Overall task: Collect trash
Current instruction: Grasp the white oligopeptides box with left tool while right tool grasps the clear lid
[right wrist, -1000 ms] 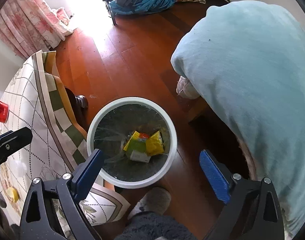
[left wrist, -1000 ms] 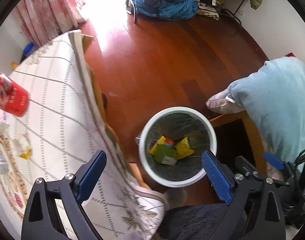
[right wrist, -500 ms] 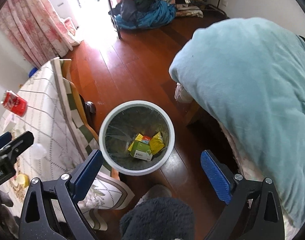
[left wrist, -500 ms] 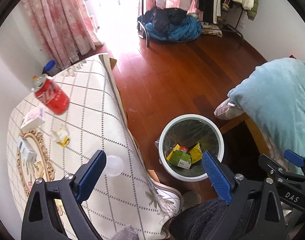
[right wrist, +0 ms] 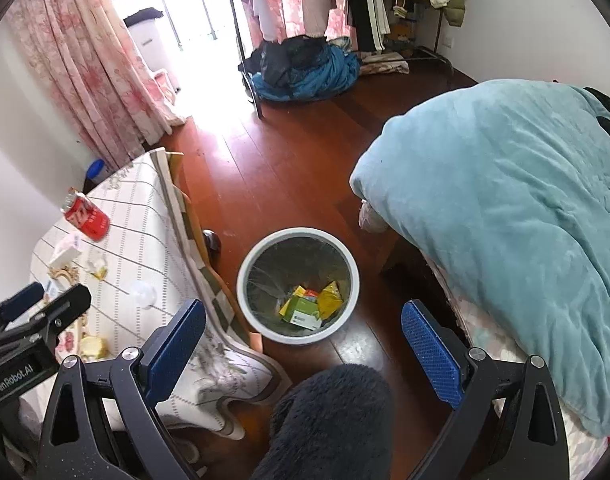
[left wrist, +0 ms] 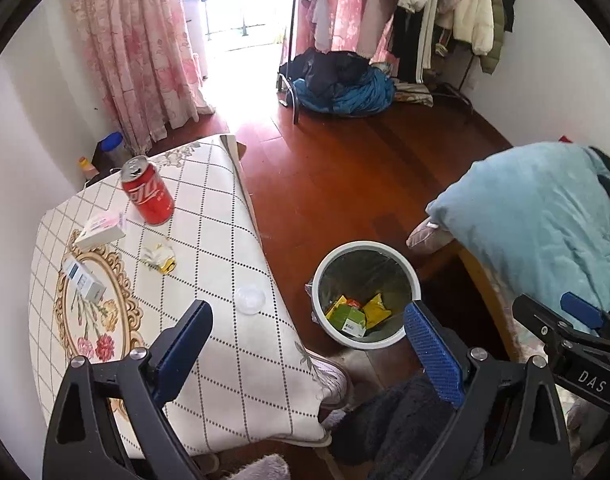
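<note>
A red soda can (left wrist: 147,191) stands upright near the far end of a table (left wrist: 233,360) covered with a cream, diamond-patterned cloth. Just beside the can lies a flat white box (left wrist: 101,231), and a little nearer sits a crumpled white and yellow wrapper (left wrist: 159,257). A second small box, white with blue print (left wrist: 84,280), rests on the gold-framed floral design in the cloth. A clear round plastic lid (left wrist: 249,299) lies close to the table's right edge.

On the dark red wooden floor (left wrist: 345,168), just to the right of the table, stands a round white trash bin (right wrist: 298,285) lined with a dark bag. At its bottom lie a green carton (right wrist: 303,312) and yellow packets, touching one another.

The left gripper (left wrist: 309,346) hangs above the table's near corner and the bin, its blue-padded fingers spread wide with nothing between them. The right gripper (right wrist: 303,346) hangs above the bin, its fingers likewise spread wide and empty.

To the right, a pale blue blanket (right wrist: 505,216) covers a bed. At the far wall, coats hang on a clothes rack (left wrist: 417,8) above a heap of blue and black clothing (left wrist: 341,88). Pink floral curtains (left wrist: 137,52) frame a bright doorway.
</note>
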